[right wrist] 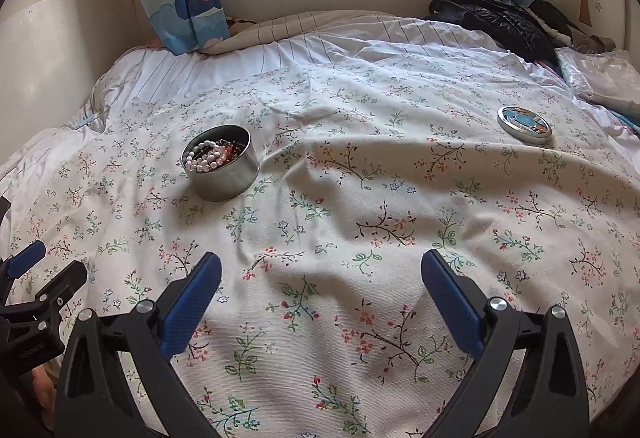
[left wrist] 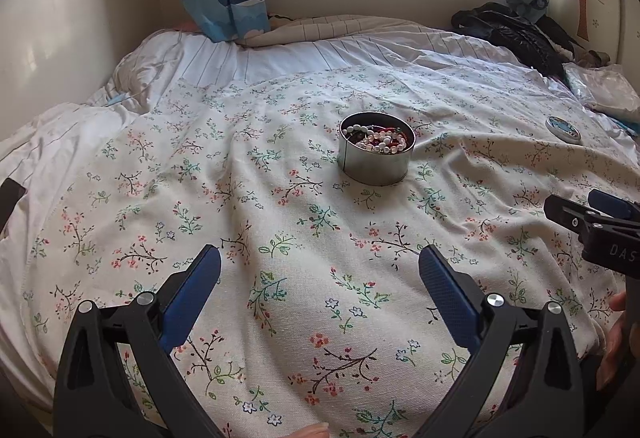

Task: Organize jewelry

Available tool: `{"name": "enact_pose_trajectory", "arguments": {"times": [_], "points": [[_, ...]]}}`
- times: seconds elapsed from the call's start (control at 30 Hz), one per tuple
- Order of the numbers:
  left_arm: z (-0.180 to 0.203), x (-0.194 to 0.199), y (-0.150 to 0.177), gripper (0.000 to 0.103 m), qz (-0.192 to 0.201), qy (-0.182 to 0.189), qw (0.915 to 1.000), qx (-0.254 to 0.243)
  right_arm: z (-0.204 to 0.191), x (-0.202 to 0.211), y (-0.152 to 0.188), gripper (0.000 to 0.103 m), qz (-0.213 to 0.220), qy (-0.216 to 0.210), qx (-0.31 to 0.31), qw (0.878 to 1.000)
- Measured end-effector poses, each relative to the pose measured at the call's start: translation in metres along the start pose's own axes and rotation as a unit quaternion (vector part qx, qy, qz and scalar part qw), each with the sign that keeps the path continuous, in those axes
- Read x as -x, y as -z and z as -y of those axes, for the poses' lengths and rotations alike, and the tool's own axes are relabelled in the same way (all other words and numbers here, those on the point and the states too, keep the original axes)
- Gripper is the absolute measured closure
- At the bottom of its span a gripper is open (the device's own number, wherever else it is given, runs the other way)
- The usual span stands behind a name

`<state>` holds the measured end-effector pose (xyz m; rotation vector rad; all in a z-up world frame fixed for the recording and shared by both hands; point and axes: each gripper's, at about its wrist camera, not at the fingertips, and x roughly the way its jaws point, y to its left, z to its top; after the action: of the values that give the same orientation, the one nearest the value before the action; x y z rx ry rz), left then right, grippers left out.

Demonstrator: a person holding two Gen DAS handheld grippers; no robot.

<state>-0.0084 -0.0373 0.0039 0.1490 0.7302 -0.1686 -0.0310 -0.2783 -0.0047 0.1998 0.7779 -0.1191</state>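
Left gripper (left wrist: 320,266) wide apart, empty (over bedspread (left wrist: 280,197)); right gripper (right wrist: 321,272) likewise; tin (left wrist: 376,147) untouched.

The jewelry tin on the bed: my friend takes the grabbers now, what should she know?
Left gripper: jaws wide open, holding nothing.
Right gripper: jaws wide open, holding nothing.
The round tin stands open on the flowered bedspread, with pearl beads and red jewelry inside.
Its lid lies apart, off to the right.
Done: jewelry is in the tin.
Left: probably fetch the lid and close the tin.
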Motion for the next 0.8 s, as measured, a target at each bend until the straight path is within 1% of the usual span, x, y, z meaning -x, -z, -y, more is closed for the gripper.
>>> {"name": "enact_pose_trajectory", "arguments": {"times": [0.8], "points": [[0.0007, -0.0010, 0.0002, 0.008, 0.000, 0.001, 1.0000, 0.001, 0.0015, -0.0021, 0.0005, 0.007, -0.004, 0.002, -0.003, 1.000]]}}
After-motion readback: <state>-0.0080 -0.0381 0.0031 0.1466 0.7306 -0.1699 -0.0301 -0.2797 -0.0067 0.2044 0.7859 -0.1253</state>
